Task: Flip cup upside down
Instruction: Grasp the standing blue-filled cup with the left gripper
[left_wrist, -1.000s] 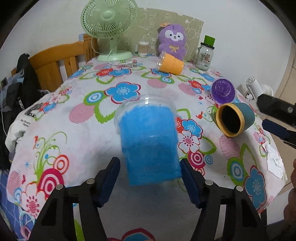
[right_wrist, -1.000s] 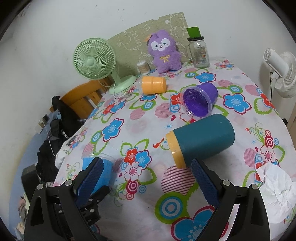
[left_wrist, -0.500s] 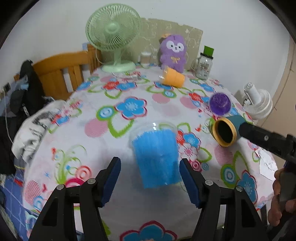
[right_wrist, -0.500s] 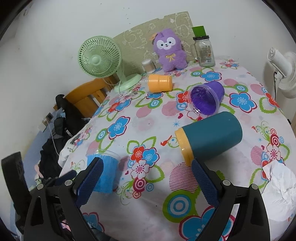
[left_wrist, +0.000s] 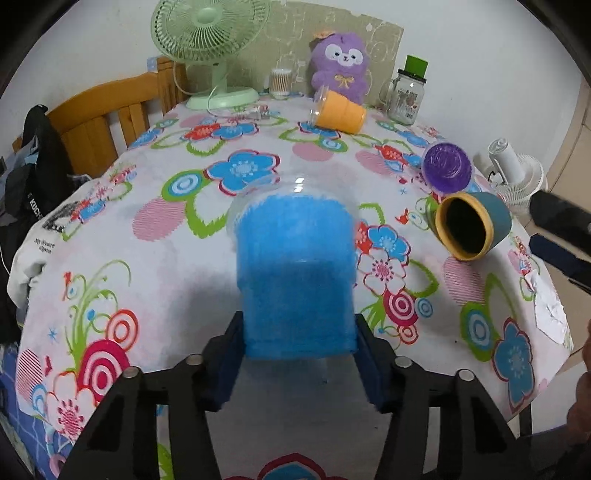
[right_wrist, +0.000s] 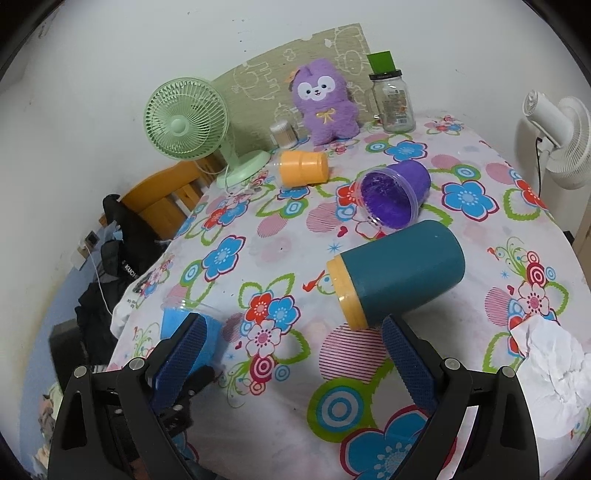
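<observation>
Blue translucent plastic cup (left_wrist: 297, 273) sits between your left gripper's (left_wrist: 299, 354) padded fingers (left_wrist: 227, 354), which clasp its sides above the flower-patterned bench (left_wrist: 166, 258). From the right wrist, your right gripper (right_wrist: 295, 350) is spread apart, holding nothing, near a teal tumbler with a yellow rim (right_wrist: 397, 273) lying sideways.

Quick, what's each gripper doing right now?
Left gripper: shut on the blue cup, pads against both its sides.
Right gripper: open, holding nothing, near the teal cup.
</observation>
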